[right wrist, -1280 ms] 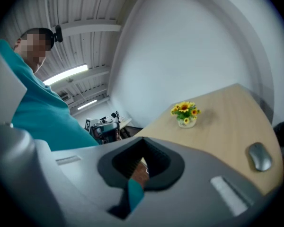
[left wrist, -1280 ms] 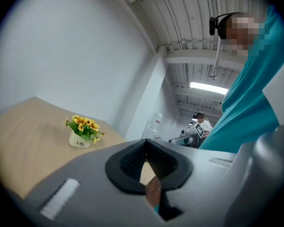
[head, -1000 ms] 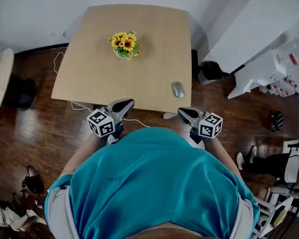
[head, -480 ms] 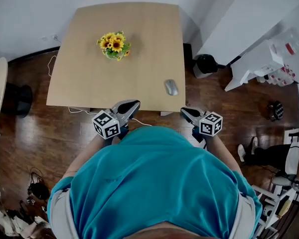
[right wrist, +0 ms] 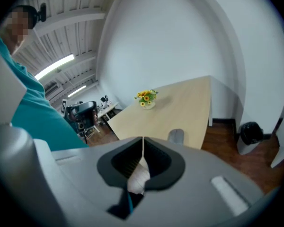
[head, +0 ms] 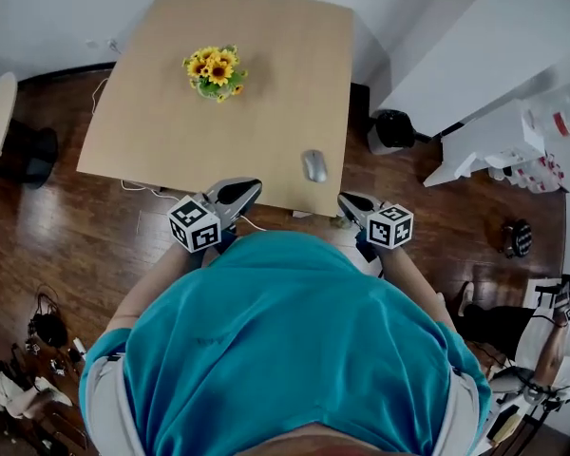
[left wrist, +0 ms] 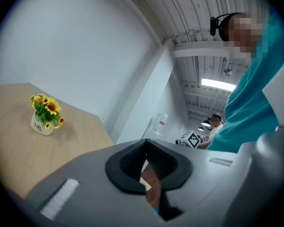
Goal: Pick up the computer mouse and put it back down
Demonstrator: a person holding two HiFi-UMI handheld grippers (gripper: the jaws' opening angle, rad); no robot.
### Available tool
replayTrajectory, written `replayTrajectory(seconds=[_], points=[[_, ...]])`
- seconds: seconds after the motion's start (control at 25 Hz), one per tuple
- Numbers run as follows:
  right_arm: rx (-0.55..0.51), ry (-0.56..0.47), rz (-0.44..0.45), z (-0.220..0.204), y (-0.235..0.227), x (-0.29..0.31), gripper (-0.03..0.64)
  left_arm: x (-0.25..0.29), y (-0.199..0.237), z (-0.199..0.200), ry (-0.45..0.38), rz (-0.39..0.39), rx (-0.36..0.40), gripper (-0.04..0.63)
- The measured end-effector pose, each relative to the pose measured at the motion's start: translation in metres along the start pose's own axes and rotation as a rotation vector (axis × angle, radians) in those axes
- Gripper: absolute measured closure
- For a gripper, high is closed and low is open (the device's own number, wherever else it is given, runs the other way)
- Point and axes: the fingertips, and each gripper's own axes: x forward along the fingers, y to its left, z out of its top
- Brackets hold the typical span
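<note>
Sitting on table [head: 285,55]: mouse [head: 313,165]; sunflowers [head: 214,66] in white pot [left wrist: 39,126]; left claw [head: 251,188], right claw [head: 345,199] both clenched, empty.

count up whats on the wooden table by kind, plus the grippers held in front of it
computer mouse: 1
flower pot with sunflowers: 1
grippers: 2 (left gripper, right gripper)
total: 4
</note>
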Motion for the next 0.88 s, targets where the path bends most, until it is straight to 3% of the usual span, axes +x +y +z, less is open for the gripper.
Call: replayTrajectory(seconds=[0.28,0.48,0.88], points=[[-0.066,0.178,-0.033,0.017,-0.032,0.050,0.492,0.001,0.004,-0.010,-0.012,0.061,-0.026,0.591],[-0.011,0.299,-0.099,0.020,-0.054,0.090,0.399,-0.011,0.012,-0.019,-0.009,0.073,-0.057,0.591],[0.056,0.502,-0.255,-0.004,-0.100,0.139,0.277,-0.041,0.023,-0.029,-0.016,0.104,-0.106,0.591]])
